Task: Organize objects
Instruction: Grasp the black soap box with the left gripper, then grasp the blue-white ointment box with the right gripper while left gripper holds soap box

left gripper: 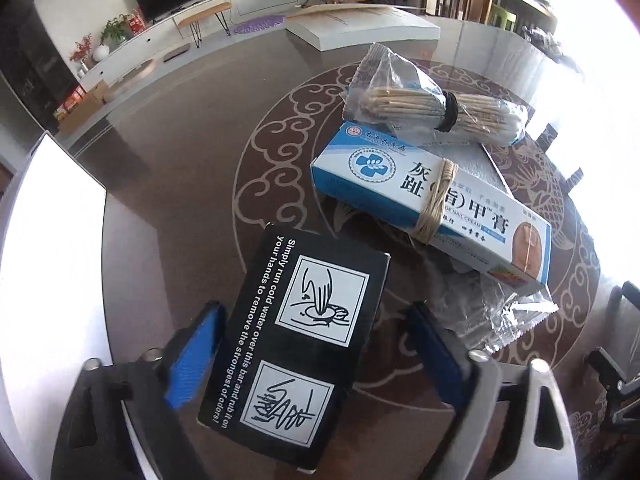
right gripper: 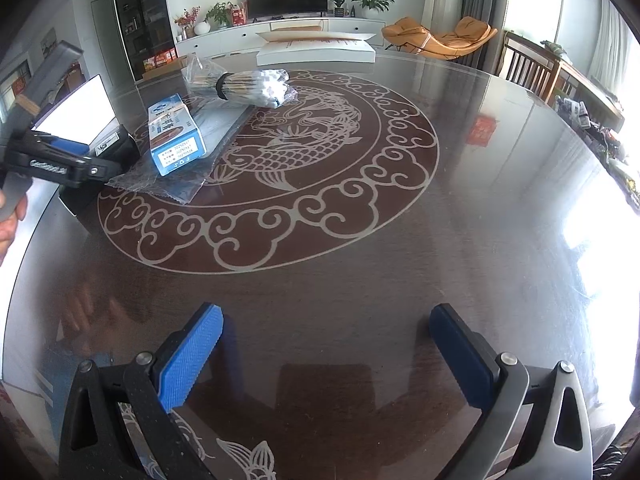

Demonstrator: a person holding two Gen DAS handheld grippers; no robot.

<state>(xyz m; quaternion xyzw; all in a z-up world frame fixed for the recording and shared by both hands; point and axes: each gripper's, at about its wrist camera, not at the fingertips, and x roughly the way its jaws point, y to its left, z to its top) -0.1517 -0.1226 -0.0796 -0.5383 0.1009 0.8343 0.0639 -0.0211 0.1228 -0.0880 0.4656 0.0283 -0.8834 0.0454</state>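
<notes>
1. Left hand-held gripper: jaws are straddling the black box at lower centre of the left wrist view. The left blue pad is sitting at the box's edge; the right pad is standing a little off it, with bench showing in the gap. So spread around the box, not yet clamping it, as far as I can tell.
2. The black box is lying printed face up (hand-wash pictograms). Whether it's resting on the bench or slightly lifted, can't tell.
3. The other task items are sitting in the upper right of the same view: a blue-and-white cream carton wrapped with twine, lying on a clear plastic bag, and a bagged bundle of wooden sticks just beyond it, touching or nearly touching the carton's far end.
4. Right hand-held gripper: jaws spread wide, nothing between them, hovering over bare bench at lower centre of the right wrist view. The pile is showing well apart from it, upper left of that frame.
5. Step in hand, my read: the left side is lining up a grasp on the black box; the right is idling.
6. Next move calls for: closing squarely on the box's long sides and checking the right pad makes contact before lifting. The box is sitting skewed between the jaws, so it may twist on closing.
</notes>
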